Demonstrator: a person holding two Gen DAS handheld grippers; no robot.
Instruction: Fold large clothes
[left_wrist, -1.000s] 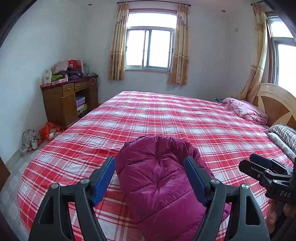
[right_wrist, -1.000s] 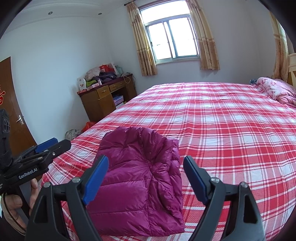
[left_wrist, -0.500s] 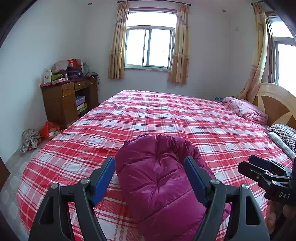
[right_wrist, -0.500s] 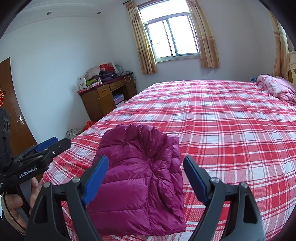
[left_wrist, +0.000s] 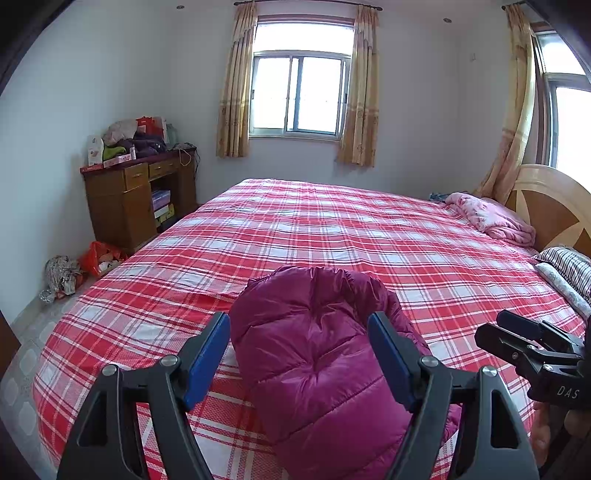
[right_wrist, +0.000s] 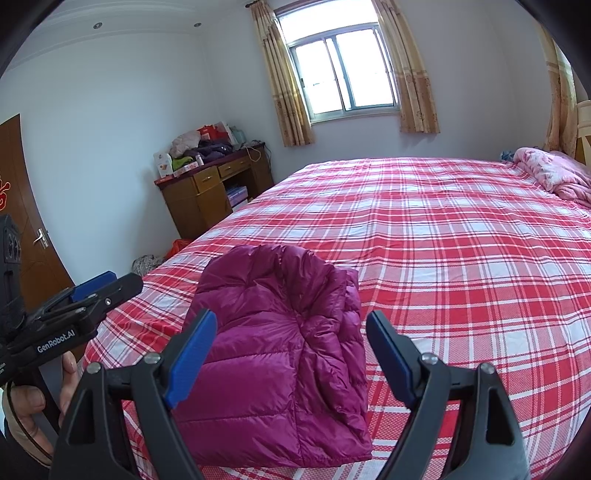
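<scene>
Folded magenta puffer jacket (right_wrist: 280, 343) on bed (right_wrist: 461, 258)

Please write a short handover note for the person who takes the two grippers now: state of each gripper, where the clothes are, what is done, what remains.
Left gripper: open, empty, above the jacket.
Right gripper: open, empty, also aimed at it.
Magenta puffer jacket: lies folded into a compact bundle near the foot corner of the plaid bed.
Done: this jacket looks folded.
Left: perhaps tidy it; a pink garment lies crumpled by the headboard, possibly next.
</scene>
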